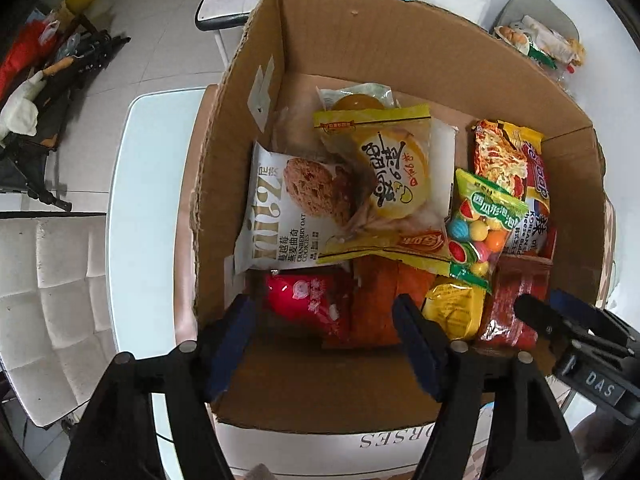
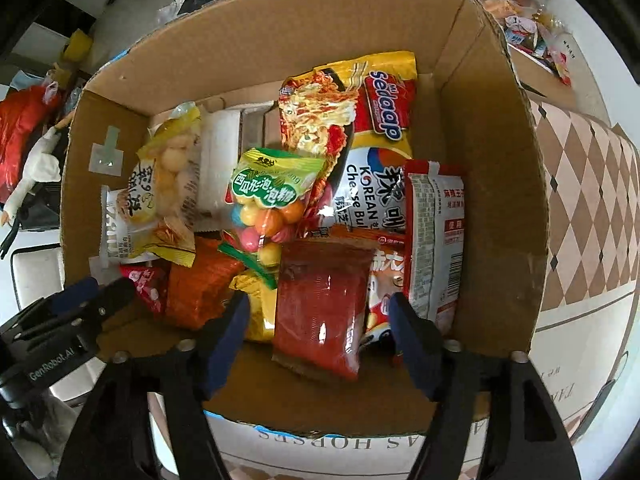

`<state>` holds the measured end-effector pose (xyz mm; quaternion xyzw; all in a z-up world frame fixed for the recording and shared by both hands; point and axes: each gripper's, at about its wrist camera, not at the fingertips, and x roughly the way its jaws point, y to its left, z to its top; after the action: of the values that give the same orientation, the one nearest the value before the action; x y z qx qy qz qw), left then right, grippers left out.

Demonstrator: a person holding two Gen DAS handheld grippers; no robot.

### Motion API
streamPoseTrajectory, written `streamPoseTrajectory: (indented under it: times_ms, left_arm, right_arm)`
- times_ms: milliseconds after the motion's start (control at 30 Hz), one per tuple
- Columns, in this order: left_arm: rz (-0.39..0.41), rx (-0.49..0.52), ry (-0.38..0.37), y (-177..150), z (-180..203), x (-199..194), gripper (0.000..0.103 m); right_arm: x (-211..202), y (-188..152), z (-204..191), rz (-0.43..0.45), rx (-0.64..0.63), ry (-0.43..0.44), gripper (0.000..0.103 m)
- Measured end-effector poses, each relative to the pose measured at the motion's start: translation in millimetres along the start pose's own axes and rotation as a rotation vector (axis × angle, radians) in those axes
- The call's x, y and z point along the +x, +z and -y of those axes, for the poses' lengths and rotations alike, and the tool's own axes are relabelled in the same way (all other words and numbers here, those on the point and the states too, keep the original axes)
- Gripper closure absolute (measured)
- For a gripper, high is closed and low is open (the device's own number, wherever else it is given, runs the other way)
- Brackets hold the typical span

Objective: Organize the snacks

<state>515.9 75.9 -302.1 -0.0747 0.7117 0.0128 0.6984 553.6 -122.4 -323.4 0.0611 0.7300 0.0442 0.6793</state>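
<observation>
An open cardboard box (image 1: 360, 40) (image 2: 500, 160) holds several snack packs. In the left wrist view I see a cookie pack (image 1: 288, 216), a yellow cake pack (image 1: 392, 168), a gumball bag (image 1: 480, 224) and a noodle pack (image 1: 516, 176). My left gripper (image 1: 324, 332) is open and empty above the box's near edge, over a red pack (image 1: 308, 296). My right gripper (image 2: 318, 328) is open above the near edge, its fingers either side of a dark red packet (image 2: 324, 304), not closed on it. The noodle pack (image 2: 360, 120) and gumball bag (image 2: 268, 200) lie beyond.
The box stands on a white table (image 1: 144, 200) with a printed cloth (image 2: 580, 184). More snack packs lie on the table behind the box (image 1: 540, 40) (image 2: 528, 24). A white chair (image 1: 48, 300) stands at the left; clutter lies on the floor (image 1: 40, 80).
</observation>
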Motion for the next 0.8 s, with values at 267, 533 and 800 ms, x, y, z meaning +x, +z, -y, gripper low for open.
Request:
streamPoseTrajectory:
  times_ms: [267, 533, 800]
  left_arm:
    - [0.042, 0.002, -0.006, 1, 6, -6, 0.021]
    - [0.157, 0.013, 0.002, -13, 15, -30, 0.015]
    - [0.258, 0.038, 0.011, -44, 28, -55, 0.015]
  right_arm:
    - [-1, -7, 9, 0.019, 0.007, -0.027, 0.011]
    - [-26, -29, 15, 0.106, -0.032, -0.086, 0.01]
    - [-48, -56, 19, 0.199, -0.031, -0.099, 0.01]
